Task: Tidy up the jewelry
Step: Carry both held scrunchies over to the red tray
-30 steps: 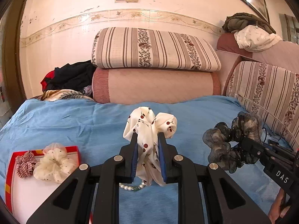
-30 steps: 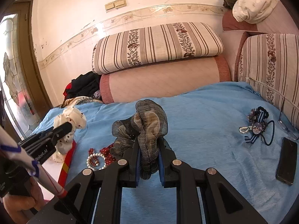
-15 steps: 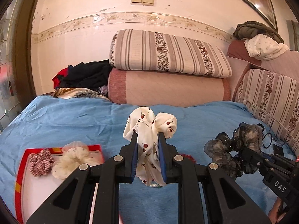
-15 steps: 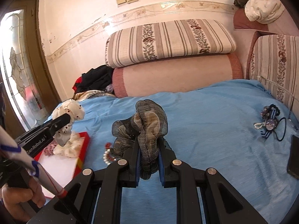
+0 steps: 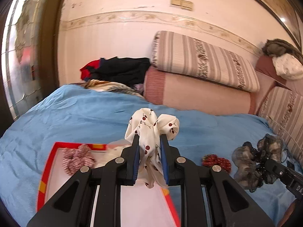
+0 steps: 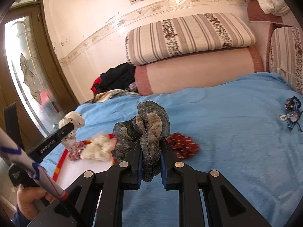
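Observation:
My left gripper (image 5: 149,140) is shut on a white cherry-print scrunchie (image 5: 151,126) and holds it above the red-rimmed white tray (image 5: 55,147). The tray holds a red gingham scrunchie (image 5: 77,158) and a cream scrunchie (image 6: 98,147). My right gripper (image 6: 150,143) is shut on a grey-brown gauzy scrunchie (image 6: 149,121), held over the blue bedspread right of the tray (image 6: 62,158). A dark red patterned scrunchie (image 6: 181,145) lies on the bedspread beside the tray. The left gripper also shows in the right wrist view (image 6: 66,130).
A blue bedspread (image 6: 227,132) covers the bed. A tangle of blue and beaded jewelry (image 6: 291,113) lies at the far right. Striped cushions (image 5: 198,60) and a pink bolster (image 5: 189,94) line the back; dark clothes (image 5: 117,71) are piled at the back left.
Both grippers moved left with their scrunchies. The left one went from over the bedspread to above the tray. The pearl bracelet is no longer in view.

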### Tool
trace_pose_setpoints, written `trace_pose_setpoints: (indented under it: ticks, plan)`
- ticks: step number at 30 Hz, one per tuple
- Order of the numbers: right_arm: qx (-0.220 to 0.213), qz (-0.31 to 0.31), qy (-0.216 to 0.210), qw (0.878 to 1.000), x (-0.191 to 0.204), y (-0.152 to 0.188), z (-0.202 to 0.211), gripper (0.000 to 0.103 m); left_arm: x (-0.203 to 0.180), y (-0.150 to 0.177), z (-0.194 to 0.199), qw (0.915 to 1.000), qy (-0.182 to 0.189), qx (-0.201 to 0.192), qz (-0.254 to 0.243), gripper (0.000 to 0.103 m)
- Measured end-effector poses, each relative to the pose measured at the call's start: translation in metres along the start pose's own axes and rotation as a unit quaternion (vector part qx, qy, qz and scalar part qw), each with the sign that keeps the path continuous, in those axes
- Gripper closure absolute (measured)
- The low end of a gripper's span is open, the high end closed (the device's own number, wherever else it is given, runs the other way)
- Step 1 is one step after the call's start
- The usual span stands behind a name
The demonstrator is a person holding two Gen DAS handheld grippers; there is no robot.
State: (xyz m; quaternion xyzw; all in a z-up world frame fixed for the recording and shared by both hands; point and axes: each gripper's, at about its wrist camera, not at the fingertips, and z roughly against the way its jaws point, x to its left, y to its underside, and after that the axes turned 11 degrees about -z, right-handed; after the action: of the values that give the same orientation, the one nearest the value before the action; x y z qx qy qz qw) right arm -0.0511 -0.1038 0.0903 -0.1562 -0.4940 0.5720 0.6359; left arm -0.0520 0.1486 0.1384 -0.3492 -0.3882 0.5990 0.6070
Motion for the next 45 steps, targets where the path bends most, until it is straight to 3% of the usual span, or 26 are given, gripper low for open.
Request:
trace_pose_setpoints:
  ticks: [16, 25, 36, 45]
  plan:
    - [0.008, 0.019, -0.07, 0.997, 0.069, -0.004, 0.006, 0.086, 0.092, 0.019, 0.046, 0.996, -0.055, 0.009, 0.07, 0.083]
    - [0.015, 0.026, -0.094, 0.995, 0.09, -0.001, 0.007, 0.086, 0.139, 0.039, 0.042, 0.991, -0.076, 0.039, 0.103, 0.083]
    - [0.103, 0.039, -0.104, 0.988, 0.117, 0.045, -0.065, 0.086, 0.146, 0.062, -0.005, 0.9868, -0.062, 0.119, 0.091, 0.083]
    - [0.172, 0.036, -0.092, 0.98, 0.13, 0.077, -0.128, 0.086, 0.139, 0.07, -0.033, 0.9817, -0.082, 0.157, 0.072, 0.083]
